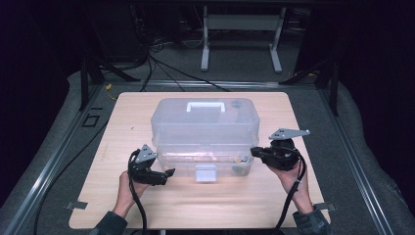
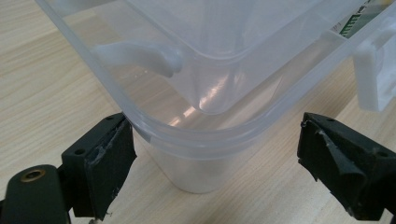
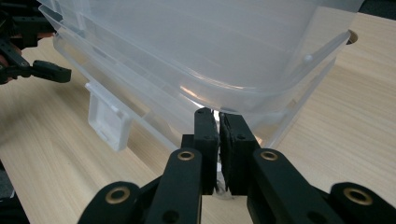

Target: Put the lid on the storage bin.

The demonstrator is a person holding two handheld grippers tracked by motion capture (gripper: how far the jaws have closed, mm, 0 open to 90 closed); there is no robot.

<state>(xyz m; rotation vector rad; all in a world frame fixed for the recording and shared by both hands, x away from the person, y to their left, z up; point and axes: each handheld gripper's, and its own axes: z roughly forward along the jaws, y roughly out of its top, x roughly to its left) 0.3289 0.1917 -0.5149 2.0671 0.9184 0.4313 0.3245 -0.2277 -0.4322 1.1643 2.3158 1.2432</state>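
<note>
A: Where is the box (image 1: 203, 132) placed?

B: It is set near the middle of the table (image 1: 122, 117), its long side facing the person. It is clear plastic, closed by a domed lid (image 1: 203, 115) with a white handle (image 1: 206, 105) on top. A white latch (image 1: 205, 173) is seen at the middle of the near side. Some small items are made out through the wall near the right front corner, but they cannot be identified.

A: How is the left gripper (image 1: 164, 175) held?

B: It is held in the left hand (image 1: 128, 188) just beside the box's left front corner. In the left gripper view its jaws are spread wide, with the rounded corner of the box (image 2: 201, 140) framed between them. One pad (image 2: 109, 161) lies against the rim or just short of it; which cannot be told. The other pad (image 2: 334, 161) is kept apart from the box.

A: And the right gripper (image 1: 255, 152)?

B: It is held in the right hand (image 1: 288, 174) at the box's right front corner. In the right gripper view its jaws are pressed together, and their tips (image 3: 218, 122) are tucked just under the box rim (image 3: 243, 100). Nothing is seen pinched between them. The latch (image 3: 108, 121) and the left gripper (image 3: 49, 70) are seen farther off in that view.
</note>
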